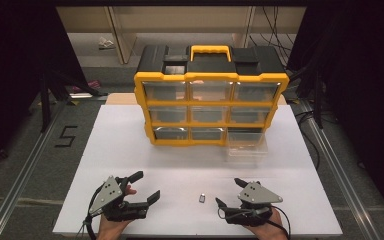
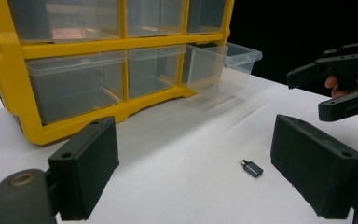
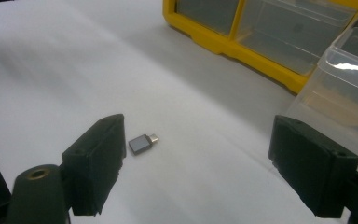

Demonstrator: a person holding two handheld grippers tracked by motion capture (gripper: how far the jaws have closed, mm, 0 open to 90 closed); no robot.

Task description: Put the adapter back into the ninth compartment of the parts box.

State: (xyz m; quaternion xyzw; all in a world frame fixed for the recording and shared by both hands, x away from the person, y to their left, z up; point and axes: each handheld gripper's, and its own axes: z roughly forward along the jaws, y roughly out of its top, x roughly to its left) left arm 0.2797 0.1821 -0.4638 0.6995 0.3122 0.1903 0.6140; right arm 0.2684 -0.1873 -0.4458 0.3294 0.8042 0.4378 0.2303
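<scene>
High view: both tongs, left (image 1: pixel 140 192) and right (image 1: pixel 228 192), open beside unlabelled adapter (image 1: pixel 201 198).

small dark grey adapter (image 1: pixel 201 198) lies flat on white table (image 1: pixel 130 150).

- The left gripper (image 2: pixel 191 170) holds its jaws wide apart, nothing gripped.
- A small grey adapter (image 2: pixel 252 168) lies between them, nearer the right-hand jaw.
- Beyond the fingertips stands a yellow drawer cabinet (image 2: pixel 9 74), one clear drawer (image 2: pixel 221 65) pulled out.
</scene>
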